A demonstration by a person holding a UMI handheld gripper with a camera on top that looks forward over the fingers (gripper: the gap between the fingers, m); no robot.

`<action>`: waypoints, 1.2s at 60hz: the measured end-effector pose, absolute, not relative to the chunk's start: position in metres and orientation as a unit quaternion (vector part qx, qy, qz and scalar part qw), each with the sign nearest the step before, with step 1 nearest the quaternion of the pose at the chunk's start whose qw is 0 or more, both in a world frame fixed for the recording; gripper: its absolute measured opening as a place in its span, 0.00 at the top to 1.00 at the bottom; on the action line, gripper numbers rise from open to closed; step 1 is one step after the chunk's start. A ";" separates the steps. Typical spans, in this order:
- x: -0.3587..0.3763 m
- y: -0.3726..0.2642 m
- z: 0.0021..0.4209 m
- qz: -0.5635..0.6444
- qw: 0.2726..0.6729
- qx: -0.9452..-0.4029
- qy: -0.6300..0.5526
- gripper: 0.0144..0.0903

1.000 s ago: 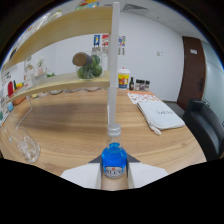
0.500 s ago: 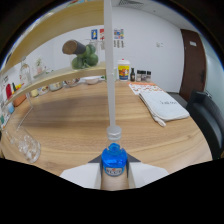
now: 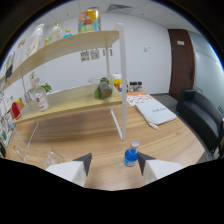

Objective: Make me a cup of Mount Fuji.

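A small bottle [image 3: 131, 154] with blue liquid and a pale cap stands upright on the wooden table [image 3: 95, 132]. It is between my fingers, close to the right one, with a gap on both sides. My gripper [image 3: 114, 162] is open, its two pale fingers spread wide just above the tabletop. A clear glass [image 3: 50, 158] sits on the table just ahead of the left finger.
A two-level shelf rack [image 3: 75, 47] with a white post [image 3: 121, 85] stands just beyond the bottle and carries jars, a green plant and a yellow tin. A white bag [image 3: 155, 112] lies further right on the table. Right of the table is a black sofa [image 3: 205, 120].
My fingers were shut on the bottle and have opened; it now stands free on the table. The view has drawn back and swung, so the rack fills more of it.
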State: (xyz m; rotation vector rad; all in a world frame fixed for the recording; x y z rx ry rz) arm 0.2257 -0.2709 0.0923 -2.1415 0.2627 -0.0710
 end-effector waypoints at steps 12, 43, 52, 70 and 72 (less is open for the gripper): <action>0.132 -0.280 0.123 0.000 0.490 -0.867 0.089 0.07; -0.034 -0.239 0.313 0.028 0.576 -0.816 0.041 0.06; -0.059 -0.197 0.383 0.022 0.649 -0.760 0.011 0.07; -0.066 -0.113 0.404 -0.008 0.664 -0.748 0.019 0.27; -0.062 -0.107 0.398 -0.012 0.660 -0.751 0.021 0.34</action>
